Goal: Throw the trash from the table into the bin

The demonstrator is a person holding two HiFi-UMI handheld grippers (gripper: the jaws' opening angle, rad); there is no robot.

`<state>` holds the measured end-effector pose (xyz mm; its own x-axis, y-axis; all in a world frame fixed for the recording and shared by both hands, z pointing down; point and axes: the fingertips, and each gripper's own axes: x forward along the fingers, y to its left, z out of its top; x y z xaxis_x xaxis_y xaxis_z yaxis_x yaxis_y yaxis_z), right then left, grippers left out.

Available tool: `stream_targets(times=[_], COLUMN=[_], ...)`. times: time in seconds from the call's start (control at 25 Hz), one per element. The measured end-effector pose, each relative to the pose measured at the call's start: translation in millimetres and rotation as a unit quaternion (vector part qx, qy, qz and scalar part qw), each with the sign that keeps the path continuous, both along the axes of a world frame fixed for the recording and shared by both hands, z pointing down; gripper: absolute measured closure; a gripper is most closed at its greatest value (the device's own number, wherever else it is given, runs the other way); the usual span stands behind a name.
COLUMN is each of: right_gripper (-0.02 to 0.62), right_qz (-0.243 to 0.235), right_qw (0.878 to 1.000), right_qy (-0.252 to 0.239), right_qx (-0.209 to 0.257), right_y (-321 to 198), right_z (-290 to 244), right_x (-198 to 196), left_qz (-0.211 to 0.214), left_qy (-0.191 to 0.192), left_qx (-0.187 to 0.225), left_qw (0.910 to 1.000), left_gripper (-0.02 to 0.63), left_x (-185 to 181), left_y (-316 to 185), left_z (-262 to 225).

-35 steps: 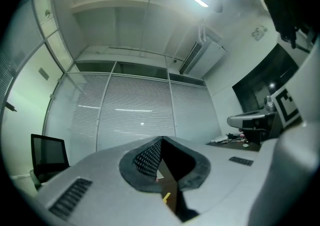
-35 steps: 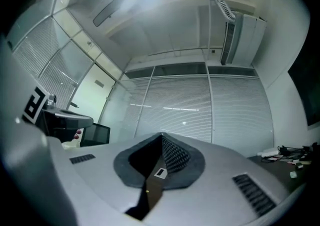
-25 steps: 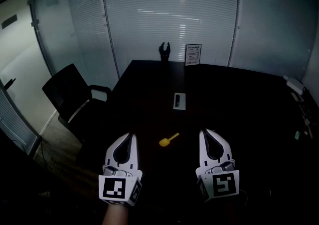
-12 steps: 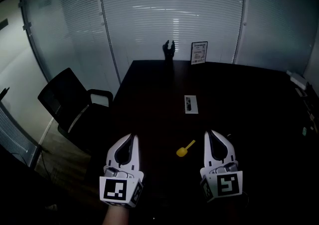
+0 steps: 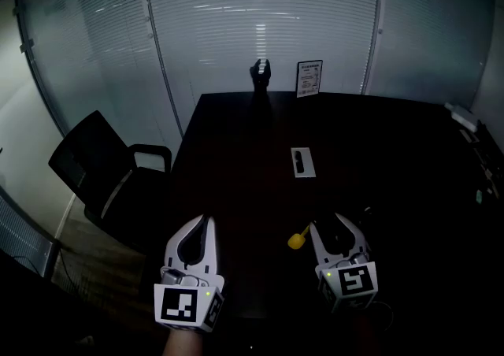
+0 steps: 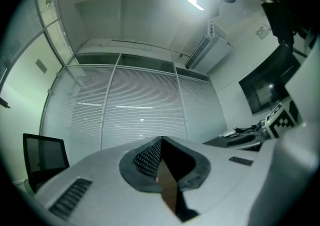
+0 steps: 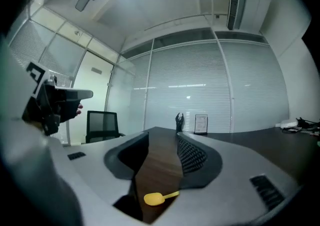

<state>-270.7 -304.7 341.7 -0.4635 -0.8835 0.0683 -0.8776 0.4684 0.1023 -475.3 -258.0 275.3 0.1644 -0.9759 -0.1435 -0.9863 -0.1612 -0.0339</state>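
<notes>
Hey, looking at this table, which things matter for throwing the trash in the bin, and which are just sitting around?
For the job:
- yellow scoop, the only loose litter on the table
- no bin is in view

Just lying about:
- small white panel mid-table
- framed sign
- dark figurine
- office chair

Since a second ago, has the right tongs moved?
Yes: the right tongs moved toward the yellow scoop, jaws just opening; the scoop shows in their gap, ungripped.
</notes>
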Motion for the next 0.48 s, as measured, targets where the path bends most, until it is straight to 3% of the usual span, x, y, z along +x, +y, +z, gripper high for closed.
stream_targets(times=[0.12, 0.48], right_gripper=[0.368, 0.351], right_qz=[-0.039, -0.100], right_qw=[0.996, 0.962], right_qy=[0.047, 0.157], right_qx=[-0.072, -0.200], right_y=[-4.9, -9.8], right_z=[49.8, 158.1], right_x=[-14.3, -32.5], left_qz=[0.006, 0.000], left_qy=[0.004, -0.001], left_qx=[0.006, -0.004], left_qw=[1.0000, 1.0000], left_gripper=[0.606, 0.606], left_x=[-0.8, -9.4], left_y=[-3.5, -12.4], left_z=[-2.9, 9.8])
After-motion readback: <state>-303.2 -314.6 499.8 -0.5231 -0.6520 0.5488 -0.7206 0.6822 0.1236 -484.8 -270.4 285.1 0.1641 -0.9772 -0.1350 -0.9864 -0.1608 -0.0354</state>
